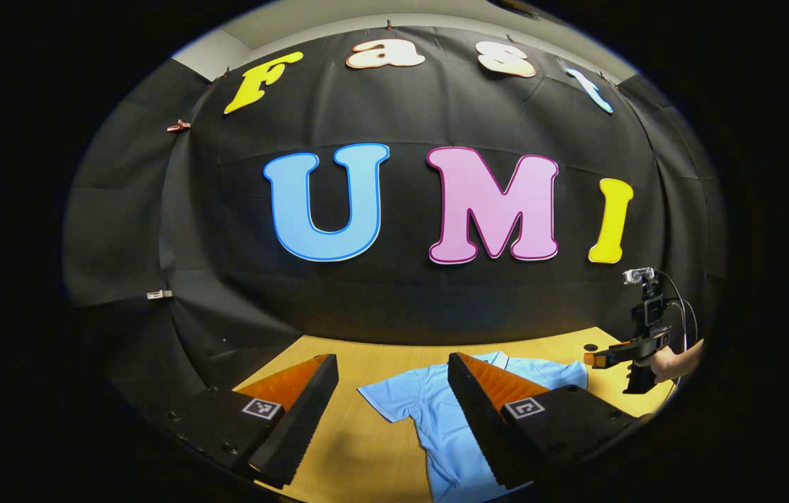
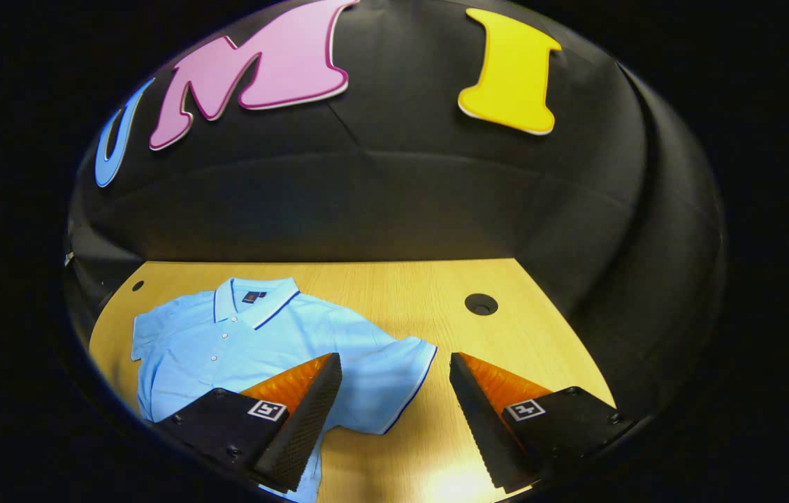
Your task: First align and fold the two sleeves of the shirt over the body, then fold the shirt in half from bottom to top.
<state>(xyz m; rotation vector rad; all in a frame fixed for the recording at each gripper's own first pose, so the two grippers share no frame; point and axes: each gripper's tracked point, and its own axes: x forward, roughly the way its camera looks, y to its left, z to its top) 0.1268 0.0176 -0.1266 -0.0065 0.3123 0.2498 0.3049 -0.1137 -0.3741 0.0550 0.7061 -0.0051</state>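
Shirt (image 2: 254,349) lies flat on wooden table (image 2: 394,286); each hand-held gripper spread apart.

Both views look forward, low over the worktop (image 1: 366,447) toward the booth wall, sharing the polo shirt (image 2: 240,342).

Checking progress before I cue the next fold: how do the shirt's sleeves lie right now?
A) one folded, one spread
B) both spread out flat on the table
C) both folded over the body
B: in the right gripper view the shirt lies face up on the table with both short sleeves spread outward, neither folded over the body.
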